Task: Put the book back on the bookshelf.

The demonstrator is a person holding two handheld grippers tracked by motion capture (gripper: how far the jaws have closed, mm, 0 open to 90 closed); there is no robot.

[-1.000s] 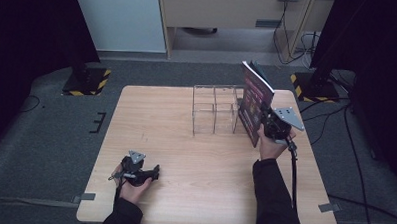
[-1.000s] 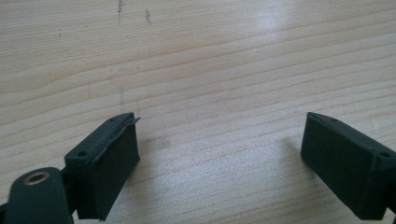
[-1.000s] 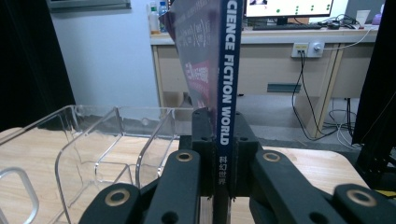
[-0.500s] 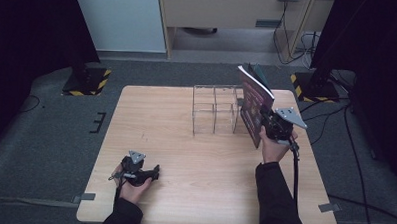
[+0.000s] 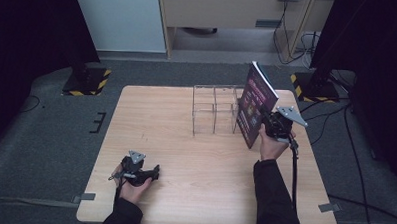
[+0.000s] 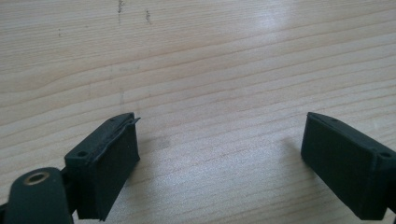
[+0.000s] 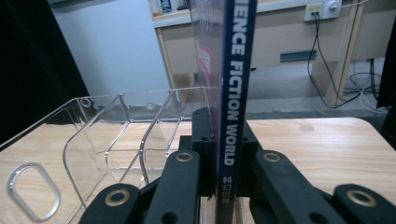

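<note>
Dark blue white-lettered magazine, clear rack, pale wood-grained table

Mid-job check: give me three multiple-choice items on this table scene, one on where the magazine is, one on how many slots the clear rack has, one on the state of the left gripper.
1. Where is the magazine?
A. Flat at the table's middle
B. Upright at the right end of the clear rack, off the table
C. Under the left gripper

2. How many slots does the rack show?
A. One
B. Three
C. Six

3. How is the left gripper?
A. Open, nothing between its jaws
B. Shut on the magazine
C. Shut on the rack

Answers:
1 B: the right gripper clamps its spine, and the high view shows it standing beside the rack.
2 B: two dividers split it into three, seen in the right gripper view.
3 A: its jaws stand wide apart over bare wood.
</note>
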